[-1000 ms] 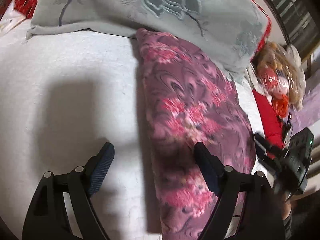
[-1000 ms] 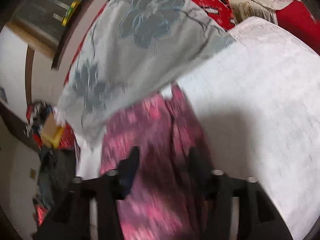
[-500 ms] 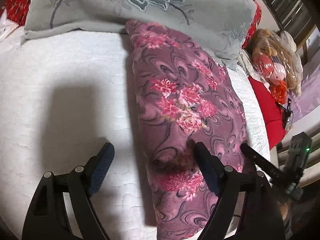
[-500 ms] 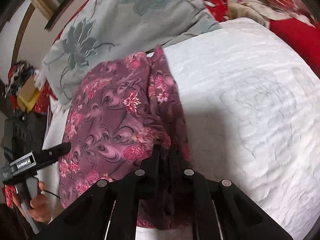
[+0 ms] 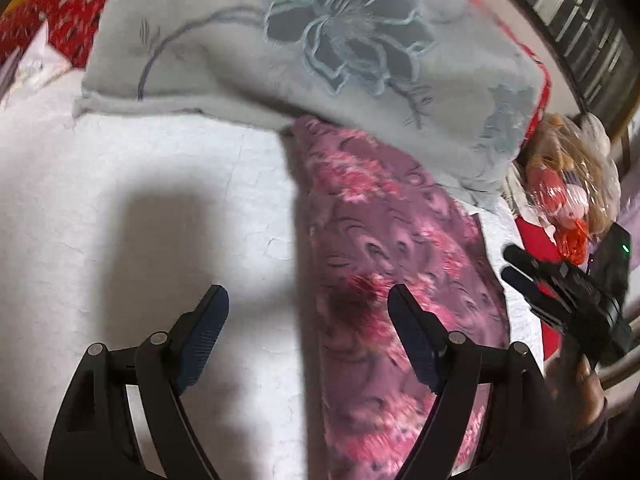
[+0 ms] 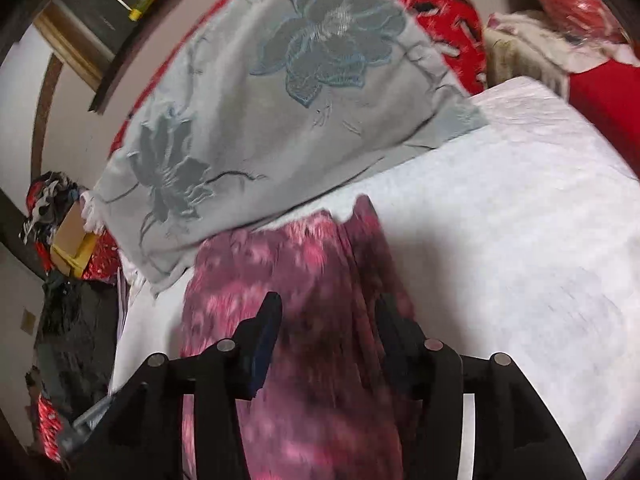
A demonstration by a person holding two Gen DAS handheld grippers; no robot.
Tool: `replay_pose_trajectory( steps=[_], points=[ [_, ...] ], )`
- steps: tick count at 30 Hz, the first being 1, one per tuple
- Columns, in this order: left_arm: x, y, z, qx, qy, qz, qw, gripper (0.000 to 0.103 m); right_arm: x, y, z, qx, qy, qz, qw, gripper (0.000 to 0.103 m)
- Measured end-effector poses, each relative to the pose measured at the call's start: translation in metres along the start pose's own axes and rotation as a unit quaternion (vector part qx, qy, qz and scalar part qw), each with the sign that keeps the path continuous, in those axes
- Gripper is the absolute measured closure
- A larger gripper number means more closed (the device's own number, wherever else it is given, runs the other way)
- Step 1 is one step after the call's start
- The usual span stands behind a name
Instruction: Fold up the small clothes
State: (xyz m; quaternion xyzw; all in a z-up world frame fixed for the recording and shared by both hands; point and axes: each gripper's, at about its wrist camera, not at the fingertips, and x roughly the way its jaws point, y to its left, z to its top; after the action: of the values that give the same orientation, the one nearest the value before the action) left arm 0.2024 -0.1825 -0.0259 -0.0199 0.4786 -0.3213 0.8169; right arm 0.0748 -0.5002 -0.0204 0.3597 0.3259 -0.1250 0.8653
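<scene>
A purple garment with pink flowers [image 5: 392,248] lies folded into a long strip on the white bedspread [image 5: 120,200], its far end tucked under a grey pillow. My left gripper [image 5: 307,294] hovers open over the garment's left edge, one finger above the bedspread and the other above the cloth. My right gripper [image 6: 329,302] hangs over the near part of the garment [image 6: 304,264]. Its jaws are opening, the cloth lies below and between the fingers, and the pads do not press on it. In the left wrist view the right gripper [image 5: 508,264] shows at the garment's right side.
A grey pillow with an embroidered flower [image 5: 320,60] lies across the head of the bed, over red patterned bedding [image 5: 68,12]. A plush toy in plastic wrap [image 5: 568,184] sits past the bed's right edge. Boxes and clothes [image 6: 60,232] are piled on the floor.
Half a second ago the right gripper was shut on the garment's edge; now its jaws stand apart and it has pulled back and up. The left gripper shifted slightly, still open.
</scene>
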Motion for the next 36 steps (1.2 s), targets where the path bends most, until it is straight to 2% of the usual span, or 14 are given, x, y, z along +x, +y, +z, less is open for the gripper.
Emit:
replay_pose_trajectory(
  steps=[3,5,7,9,13,18,23,25,26,27,29,31,33,36],
  points=[
    [0.015,0.004,0.004,-0.007,0.023,-0.007,0.9997,0.021,0.038,-0.005,0.016,0.027,0.016,-0.027,0.999,0.051],
    [0.018,0.005,0.006,-0.009,0.021,-0.01,0.9997,0.021,0.057,-0.008,0.02,0.042,0.033,-0.008,0.999,0.055],
    [0.019,0.005,0.01,-0.009,0.017,-0.009,0.9998,0.021,0.06,0.004,0.024,0.002,0.031,0.009,0.999,0.096],
    [0.021,0.004,0.009,-0.011,0.017,-0.008,0.9998,0.021,0.052,0.023,0.027,-0.068,0.012,0.009,0.998,0.097],
    [0.028,-0.001,0.008,-0.01,0.022,-0.013,0.9996,0.02,0.035,0.014,0.03,-0.059,-0.036,0.014,0.997,0.099],
    [0.026,-0.019,0.003,0.033,0.007,0.023,0.9992,0.02,0.062,-0.015,0.019,-0.024,0.016,-0.033,0.999,0.097],
    [0.027,-0.02,0.005,0.033,0.01,0.022,0.9992,0.02,0.02,-0.005,0.013,-0.019,-0.012,0.004,1.0,0.085],
    [0.028,-0.02,0.005,0.03,0.011,0.02,0.9993,0.02,0.012,-0.007,0.002,-0.02,0.001,0.011,1.0,0.066],
    [0.027,-0.019,0.003,0.03,0.012,0.021,0.9993,0.02,0.01,-0.012,-0.005,-0.022,0.012,0.011,1.0,0.064],
    [0.026,-0.019,0.003,0.031,0.012,0.021,0.9992,0.02,0.01,-0.013,-0.011,-0.024,0.022,0.007,0.999,0.066],
    [0.023,-0.021,0.003,0.036,0.009,0.023,0.999,0.02,0.012,-0.013,-0.023,-0.037,0.036,0.007,0.999,0.086],
    [0.02,-0.02,0.002,0.04,0.004,0.026,0.9989,0.02,-0.005,-0.008,-0.029,-0.06,-0.007,0.01,0.998,0.093],
    [0.02,-0.02,0.002,0.042,0.006,0.025,0.9988,0.02,-0.005,-0.014,-0.03,-0.042,-0.014,0.007,0.999,0.093],
    [0.017,-0.018,0.004,0.04,0.005,0.024,0.9989,0.02,0.007,-0.026,-0.031,-0.026,0.022,-0.016,0.999,0.091]
  ],
)
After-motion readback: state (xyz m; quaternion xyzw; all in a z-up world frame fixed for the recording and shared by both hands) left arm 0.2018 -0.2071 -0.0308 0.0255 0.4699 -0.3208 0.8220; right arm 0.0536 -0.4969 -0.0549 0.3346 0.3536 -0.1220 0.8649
